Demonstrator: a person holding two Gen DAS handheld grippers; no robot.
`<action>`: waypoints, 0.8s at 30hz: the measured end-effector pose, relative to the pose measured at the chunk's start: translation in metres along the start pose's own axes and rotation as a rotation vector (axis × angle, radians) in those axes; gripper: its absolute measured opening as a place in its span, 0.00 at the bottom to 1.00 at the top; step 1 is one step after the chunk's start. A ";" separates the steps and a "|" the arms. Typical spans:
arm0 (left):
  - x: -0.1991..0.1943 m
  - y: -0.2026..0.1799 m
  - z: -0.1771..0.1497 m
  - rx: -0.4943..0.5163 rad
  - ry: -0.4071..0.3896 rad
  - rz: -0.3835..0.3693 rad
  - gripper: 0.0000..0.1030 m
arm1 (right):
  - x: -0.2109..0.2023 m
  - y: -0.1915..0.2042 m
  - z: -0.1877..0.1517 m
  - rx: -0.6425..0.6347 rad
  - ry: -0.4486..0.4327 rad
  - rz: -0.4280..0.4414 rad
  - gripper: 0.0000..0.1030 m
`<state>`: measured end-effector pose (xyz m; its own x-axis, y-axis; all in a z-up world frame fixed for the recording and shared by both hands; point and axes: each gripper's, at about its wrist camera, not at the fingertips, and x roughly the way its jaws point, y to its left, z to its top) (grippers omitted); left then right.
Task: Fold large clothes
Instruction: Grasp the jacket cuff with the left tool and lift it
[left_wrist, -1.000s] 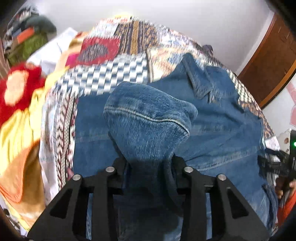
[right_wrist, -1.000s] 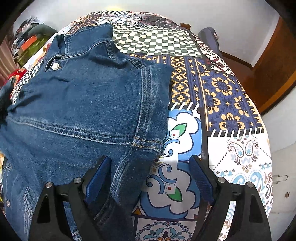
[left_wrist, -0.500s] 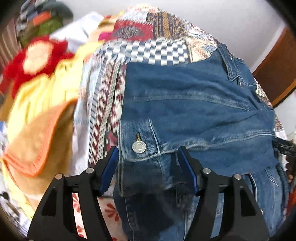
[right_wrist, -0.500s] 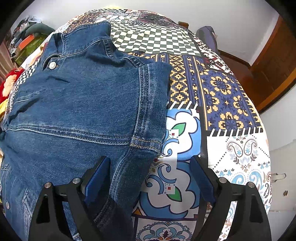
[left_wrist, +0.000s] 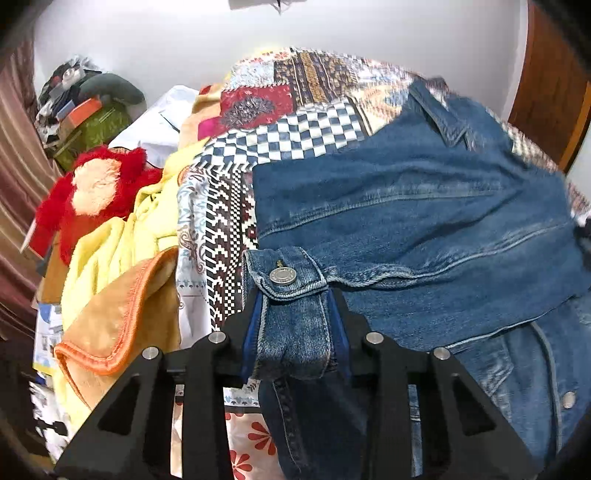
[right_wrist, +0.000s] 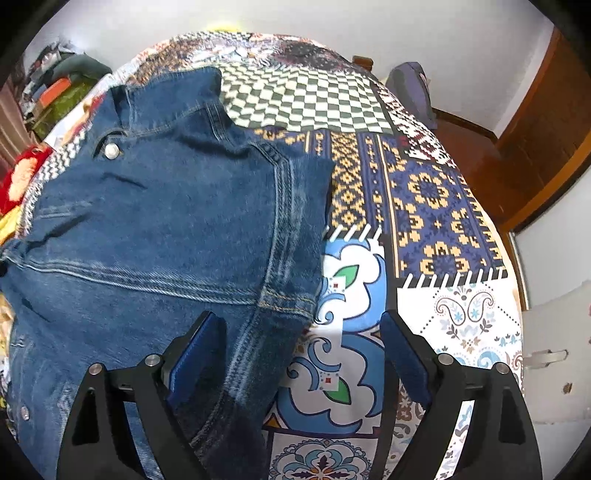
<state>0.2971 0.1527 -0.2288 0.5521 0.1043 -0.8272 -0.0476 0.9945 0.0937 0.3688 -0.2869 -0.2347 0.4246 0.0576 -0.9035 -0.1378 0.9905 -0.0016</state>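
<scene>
A blue denim jacket (left_wrist: 406, 221) lies spread on the patchwork bedspread (left_wrist: 295, 136), collar toward the far wall. In the left wrist view its buttoned cuff (left_wrist: 284, 277) sits between the blue pads of my left gripper (left_wrist: 295, 325). The jaws are closing, and the pads press on both sides of the cuff. In the right wrist view my right gripper (right_wrist: 299, 343) hovers wide open over the jacket (right_wrist: 166, 221). Its left finger is above the denim and its right finger above the bedspread (right_wrist: 424, 203). Nothing is gripped there.
Left of the jacket is a heap of a red fluffy item (left_wrist: 96, 188), yellow cloth (left_wrist: 110, 258) and an orange-edged blanket (left_wrist: 122, 314). Clutter (left_wrist: 85, 110) is stacked in the far left corner. A wooden door (right_wrist: 535, 147) and a chair (right_wrist: 410, 88) stand beyond the bed's right side.
My left gripper let go of the raised sleeve, moved left along the jacket's near edge, opened around the buttoned cuff and closed on it. The right gripper stayed put.
</scene>
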 end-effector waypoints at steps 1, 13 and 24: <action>0.008 0.001 -0.002 -0.002 0.028 0.002 0.37 | 0.001 0.000 0.000 0.007 0.004 0.015 0.85; 0.010 0.063 0.011 -0.167 0.083 -0.092 0.71 | -0.002 -0.027 0.020 0.097 -0.059 0.100 0.85; 0.101 0.089 0.072 -0.342 0.176 -0.207 0.83 | 0.049 -0.032 0.061 0.189 0.077 0.198 0.68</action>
<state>0.4087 0.2512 -0.2644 0.4300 -0.1262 -0.8940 -0.2404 0.9384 -0.2481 0.4484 -0.3084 -0.2529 0.3363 0.2495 -0.9081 -0.0387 0.9671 0.2513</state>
